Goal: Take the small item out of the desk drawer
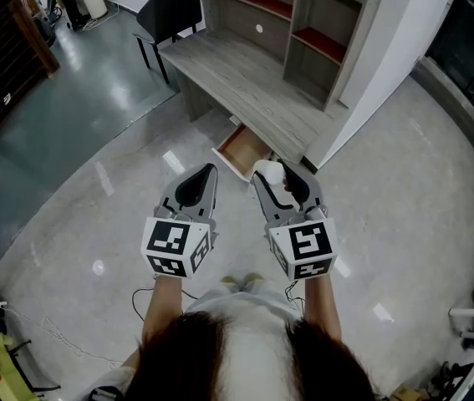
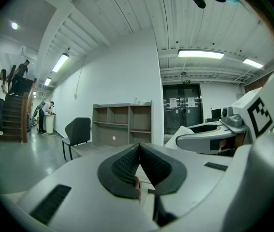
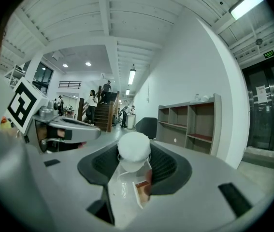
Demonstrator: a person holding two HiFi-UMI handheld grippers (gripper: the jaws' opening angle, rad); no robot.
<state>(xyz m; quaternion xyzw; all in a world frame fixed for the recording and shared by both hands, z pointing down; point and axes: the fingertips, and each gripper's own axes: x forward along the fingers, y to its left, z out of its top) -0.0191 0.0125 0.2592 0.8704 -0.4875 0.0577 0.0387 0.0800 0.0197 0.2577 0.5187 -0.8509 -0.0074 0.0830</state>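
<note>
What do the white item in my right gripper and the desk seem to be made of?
White item: matte, rounded, no shine; possibly foam or soft plastic, hard to tell. Desk: grey wood-grain board, likely laminate, with a flat matte finish. Its open drawer shows a reddish-brown wood-look interior.

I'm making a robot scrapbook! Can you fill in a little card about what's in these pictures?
left claw: shut, nothing in it
right claw: shut on the small white item
drawer: pulled open under the desk
chair: black, at the desk's far end
</note>
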